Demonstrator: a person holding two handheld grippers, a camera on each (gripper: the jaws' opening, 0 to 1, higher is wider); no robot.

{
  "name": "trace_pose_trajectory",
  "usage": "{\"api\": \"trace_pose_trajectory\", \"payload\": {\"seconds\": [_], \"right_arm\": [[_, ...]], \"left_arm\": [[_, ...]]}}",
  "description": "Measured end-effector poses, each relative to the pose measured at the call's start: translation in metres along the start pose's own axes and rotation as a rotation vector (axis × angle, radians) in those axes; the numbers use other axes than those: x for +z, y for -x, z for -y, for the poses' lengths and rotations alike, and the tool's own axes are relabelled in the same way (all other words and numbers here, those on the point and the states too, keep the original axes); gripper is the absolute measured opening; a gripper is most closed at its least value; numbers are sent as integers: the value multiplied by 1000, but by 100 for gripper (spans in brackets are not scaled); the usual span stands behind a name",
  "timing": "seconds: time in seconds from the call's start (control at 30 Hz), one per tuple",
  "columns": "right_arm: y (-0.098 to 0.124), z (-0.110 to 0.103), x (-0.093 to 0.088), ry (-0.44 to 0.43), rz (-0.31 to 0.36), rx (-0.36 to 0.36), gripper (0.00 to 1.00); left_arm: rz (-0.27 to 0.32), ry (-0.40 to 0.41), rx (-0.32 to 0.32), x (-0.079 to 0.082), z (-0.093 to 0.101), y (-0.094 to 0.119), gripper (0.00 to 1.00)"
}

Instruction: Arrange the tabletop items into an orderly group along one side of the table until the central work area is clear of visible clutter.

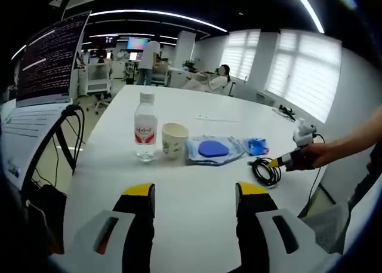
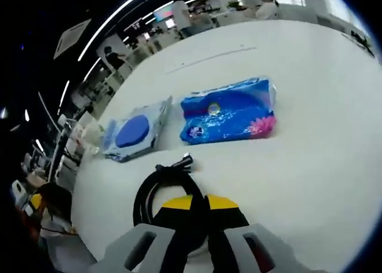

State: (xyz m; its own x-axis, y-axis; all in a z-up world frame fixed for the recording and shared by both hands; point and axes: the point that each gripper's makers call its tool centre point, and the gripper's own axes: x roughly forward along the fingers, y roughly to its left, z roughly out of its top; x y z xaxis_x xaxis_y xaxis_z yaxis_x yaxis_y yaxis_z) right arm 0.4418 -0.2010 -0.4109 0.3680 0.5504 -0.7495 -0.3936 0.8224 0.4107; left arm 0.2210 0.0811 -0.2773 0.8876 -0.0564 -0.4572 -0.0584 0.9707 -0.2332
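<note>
On the white table (image 1: 197,112) a water bottle (image 1: 145,126), a paper cup (image 1: 174,140), a clear packet with a blue disc (image 1: 212,149) and a blue tissue pack (image 1: 256,146) stand in a row. My left gripper (image 1: 196,192) hovers open and empty, short of the row. At the row's right end, a hand holds my right gripper (image 1: 279,162) at a coiled black cable (image 1: 265,171). In the right gripper view, my right gripper (image 2: 200,204) is shut on the cable (image 2: 156,186), with the tissue pack (image 2: 230,112) and the packet (image 2: 134,131) beyond it.
A screen with text (image 1: 51,58) stands on a stand off the table's left edge, with cables hanging below it. A small dark item (image 1: 286,112) lies at the far right of the table. People and desks are far behind. Bare tabletop lies past the row.
</note>
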Motion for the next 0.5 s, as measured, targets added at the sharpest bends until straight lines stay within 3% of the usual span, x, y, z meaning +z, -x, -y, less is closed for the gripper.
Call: {"api": "trace_pose_trajectory", "payload": {"seconds": [0.17, 0.3, 0.5], "right_arm": [[-4, -1, 0, -11, 4, -22, 2], [-4, -4, -2, -116, 30, -30, 2], [-6, -5, -2, -96, 30, -36, 2]], "left_arm": [[-1, 1, -1, 0, 0, 1, 54], [2, 4, -3, 0, -1, 1, 54], [1, 0, 1, 0, -1, 3, 54]]}}
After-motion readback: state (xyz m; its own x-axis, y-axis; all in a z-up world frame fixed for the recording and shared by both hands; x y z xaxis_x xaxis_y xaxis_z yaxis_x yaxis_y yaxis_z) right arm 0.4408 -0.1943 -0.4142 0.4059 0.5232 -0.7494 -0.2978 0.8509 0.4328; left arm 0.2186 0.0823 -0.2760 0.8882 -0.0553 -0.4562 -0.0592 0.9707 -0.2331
